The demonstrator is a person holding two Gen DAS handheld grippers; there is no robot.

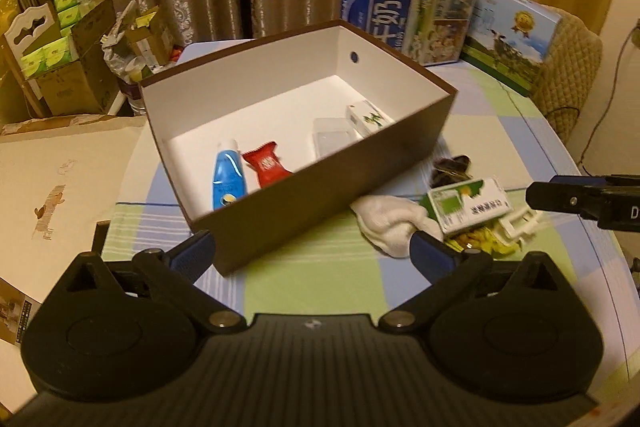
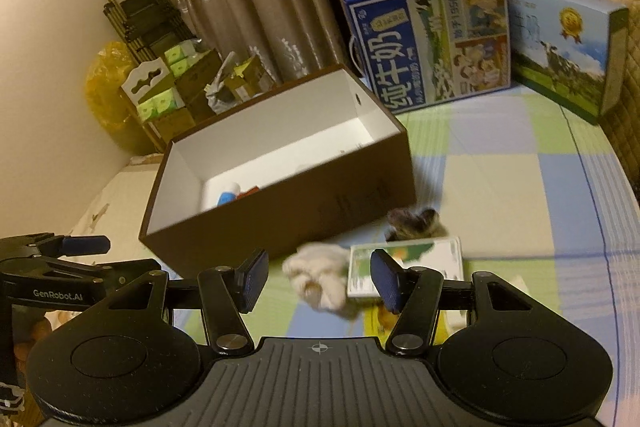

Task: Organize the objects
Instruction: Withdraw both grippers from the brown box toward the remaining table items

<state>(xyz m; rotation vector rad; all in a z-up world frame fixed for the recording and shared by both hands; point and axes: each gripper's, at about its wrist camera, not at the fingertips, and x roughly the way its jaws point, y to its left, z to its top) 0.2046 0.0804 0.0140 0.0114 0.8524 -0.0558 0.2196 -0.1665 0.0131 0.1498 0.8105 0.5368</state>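
The fingers [image 1: 196,251] of the left gripper [image 1: 312,253] are spread wide, with nothing held between them; the near corner of the brown box [image 1: 320,205] is seen in the gap. The fingers [image 2: 253,281] of the right gripper [image 2: 318,281] are likewise parted and empty, and a crumpled white cloth [image 2: 320,277] lies on the desk [image 2: 500,187] just beyond them.

Just right of the cloth, a green-and-white carton [image 2: 416,269] is seen lying flat, its long axis running left to right; it rests partly on a yellow packet [image 2: 374,321]. A dark, blurred object [image 2: 412,221] lies just beyond the carton, near the box's right end.

The open box stands on the checked desk cover, its long axis running from near left to far right. Inside it, a blue tube [image 1: 228,179] lies at the near-left end, its white cap pointing away toward the far wall. A red sachet [image 1: 266,163] is placed just right of the tube. Further right, a clear plastic case [image 1: 334,143] and a small white box [image 1: 368,115] are seen against the near wall.

Two milk cartons [image 1: 408,7] stand at the far right of the desk.
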